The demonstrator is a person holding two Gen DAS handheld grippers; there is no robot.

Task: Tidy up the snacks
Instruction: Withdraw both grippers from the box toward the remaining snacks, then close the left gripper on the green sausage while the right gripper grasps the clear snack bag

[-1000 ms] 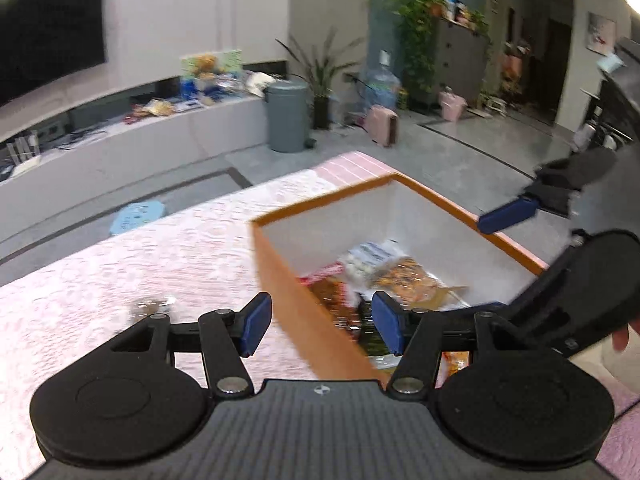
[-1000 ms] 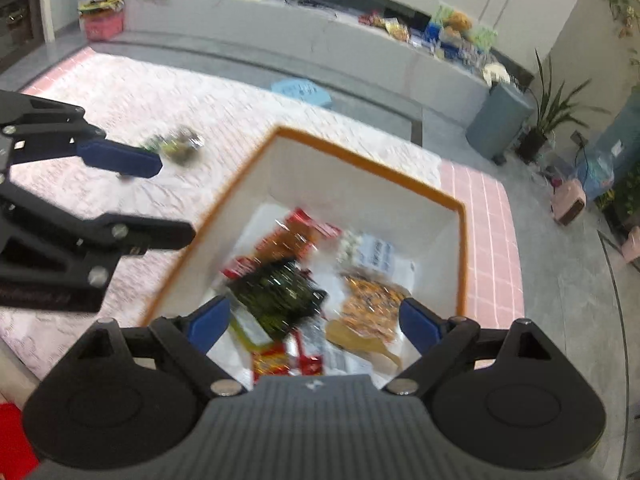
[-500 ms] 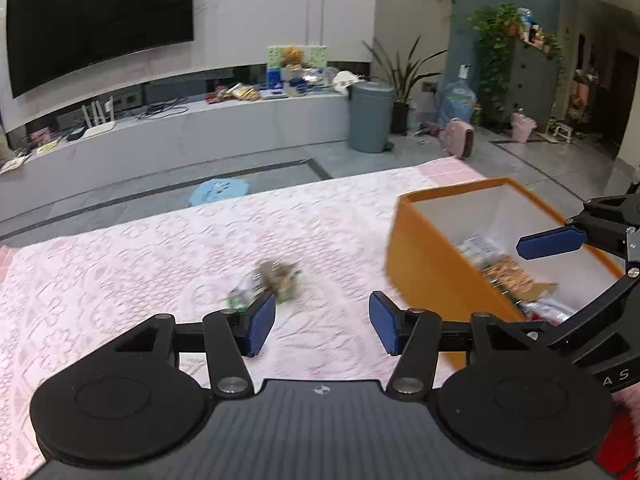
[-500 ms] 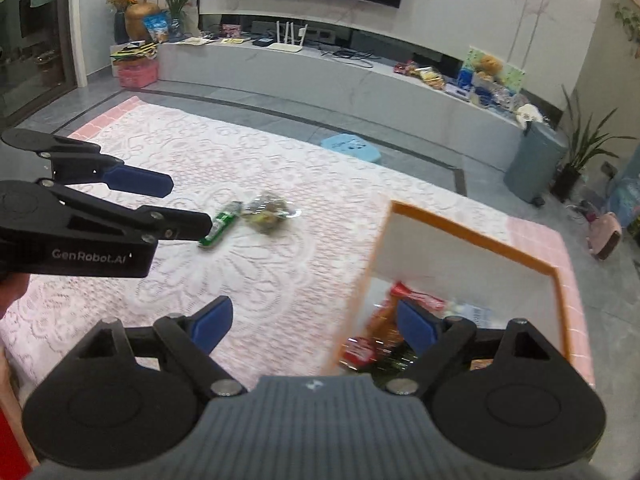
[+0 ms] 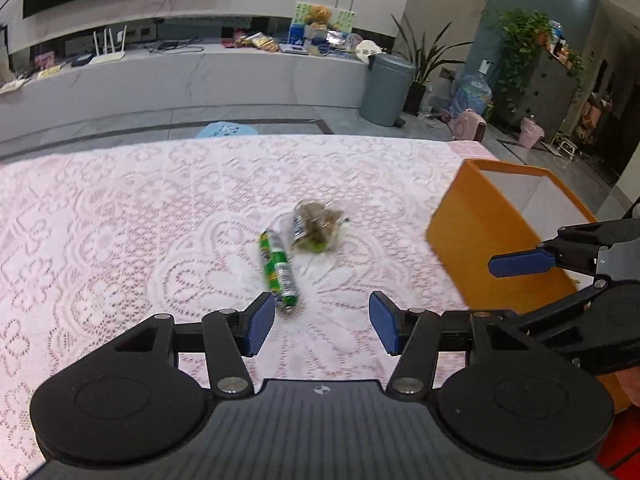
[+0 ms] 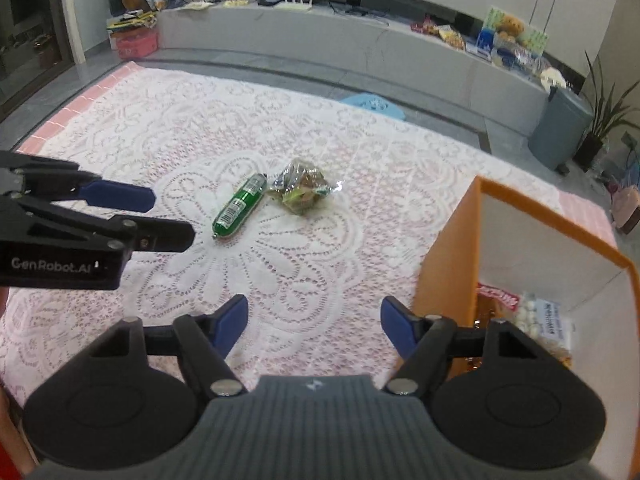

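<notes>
A white lace tablecloth (image 6: 304,264) over pink covers the wide table. At its right end stands an orange box (image 5: 480,236) with white inner walls; in the right wrist view several packets (image 6: 544,320) lie on its floor, partly hidden behind the near finger of the tongs. Beyond the table, a long grey counter (image 6: 360,44) runs along the far wall, and a grey bin (image 5: 386,88) stands on the floor at the far right.

The left gripper (image 5: 322,322) hovers over the cloth with its blue pads spread wide and nothing between them. The right gripper (image 6: 314,326) is likewise wide open and empty, near the box's left wall.

Near the middle of the cloth, left of the box and well apart from it, lies a green sausage-shaped snack (image 6: 239,210). Just beside it on its right sits a crumpled clear snack bag (image 6: 302,190); whether they touch I cannot tell.
</notes>
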